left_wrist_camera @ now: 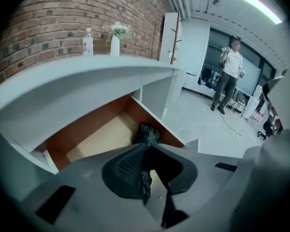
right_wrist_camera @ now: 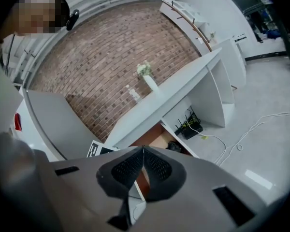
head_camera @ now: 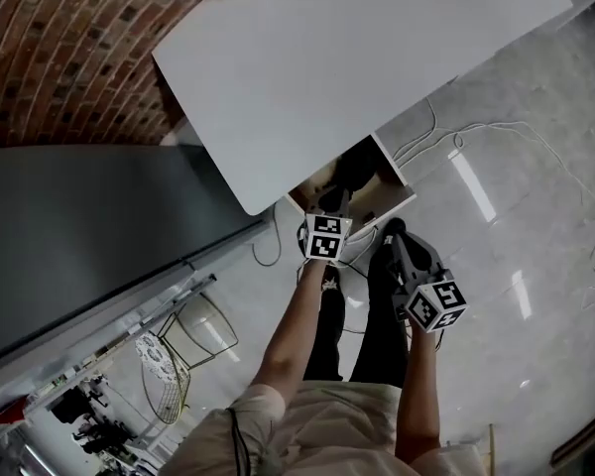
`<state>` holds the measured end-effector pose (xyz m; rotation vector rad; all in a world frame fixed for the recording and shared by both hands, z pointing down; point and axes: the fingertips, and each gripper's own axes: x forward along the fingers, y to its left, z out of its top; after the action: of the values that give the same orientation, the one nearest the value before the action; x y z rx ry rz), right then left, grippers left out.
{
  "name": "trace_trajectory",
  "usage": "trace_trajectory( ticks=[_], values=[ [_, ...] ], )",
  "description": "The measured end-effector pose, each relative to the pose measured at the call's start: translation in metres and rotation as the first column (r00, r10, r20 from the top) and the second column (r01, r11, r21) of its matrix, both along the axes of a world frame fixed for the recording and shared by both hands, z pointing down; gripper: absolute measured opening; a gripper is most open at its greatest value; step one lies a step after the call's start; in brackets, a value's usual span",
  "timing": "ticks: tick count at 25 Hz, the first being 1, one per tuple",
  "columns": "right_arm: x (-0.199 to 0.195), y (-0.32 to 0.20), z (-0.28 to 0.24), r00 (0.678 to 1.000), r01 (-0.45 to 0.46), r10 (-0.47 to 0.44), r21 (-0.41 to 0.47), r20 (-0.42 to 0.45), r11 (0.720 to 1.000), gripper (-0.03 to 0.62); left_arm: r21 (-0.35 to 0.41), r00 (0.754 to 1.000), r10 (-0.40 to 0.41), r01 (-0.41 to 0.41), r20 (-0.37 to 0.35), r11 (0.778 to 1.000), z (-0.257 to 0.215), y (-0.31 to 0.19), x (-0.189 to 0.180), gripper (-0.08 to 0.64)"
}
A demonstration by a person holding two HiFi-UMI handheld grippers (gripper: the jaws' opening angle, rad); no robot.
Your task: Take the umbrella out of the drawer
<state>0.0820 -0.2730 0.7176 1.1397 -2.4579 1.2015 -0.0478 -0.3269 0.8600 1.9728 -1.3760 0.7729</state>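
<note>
Left gripper (left_wrist_camera: 147, 146) and right gripper (right_wrist_camera: 143, 149) are closed, empty; umbrella (left_wrist_camera: 146, 133) lies in drawer (left_wrist_camera: 82, 127) ahead.

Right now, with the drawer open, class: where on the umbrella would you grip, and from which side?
Probably its exposed end, from above and the front: the umbrella lies low against the drawer wall, with the desk overhanging behind. The left hand-held gripper is shut; open first.

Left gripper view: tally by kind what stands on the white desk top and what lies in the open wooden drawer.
Clear plastic bottle: 1
White vase of pale flowers: 1
Black folded umbrella: 1
Total: 3
</note>
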Motion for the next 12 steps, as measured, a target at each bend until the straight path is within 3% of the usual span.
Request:
trace_trajectory(
  ticks=[2,5,9,12],
  values=[
    [0.016,-0.001,0.021,1.0,0.005,-0.005,-0.031,-0.004,1.0,0.069,-0.056,1.0,0.024,-0.023,0.003,0.998,0.029,-0.005,0.001,0.144],
    [0.044,0.0,0.049,1.0,-0.024,0.025,-0.078,0.01,0.997,0.069,-0.144,0.995,0.094,-0.088,0.03,0.986,0.073,-0.003,0.011,0.271],
    [0.068,0.001,0.08,0.999,-0.038,0.038,-0.121,0.0,0.992,0.069,-0.241,0.98,0.167,-0.137,0.111,0.961,0.122,0.003,0.018,0.335],
    [0.073,-0.005,0.089,1.0,-0.022,0.022,-0.117,-0.006,0.993,0.069,-0.257,0.965,0.179,-0.127,0.191,0.958,0.151,-0.003,0.011,0.345]
  ],
)
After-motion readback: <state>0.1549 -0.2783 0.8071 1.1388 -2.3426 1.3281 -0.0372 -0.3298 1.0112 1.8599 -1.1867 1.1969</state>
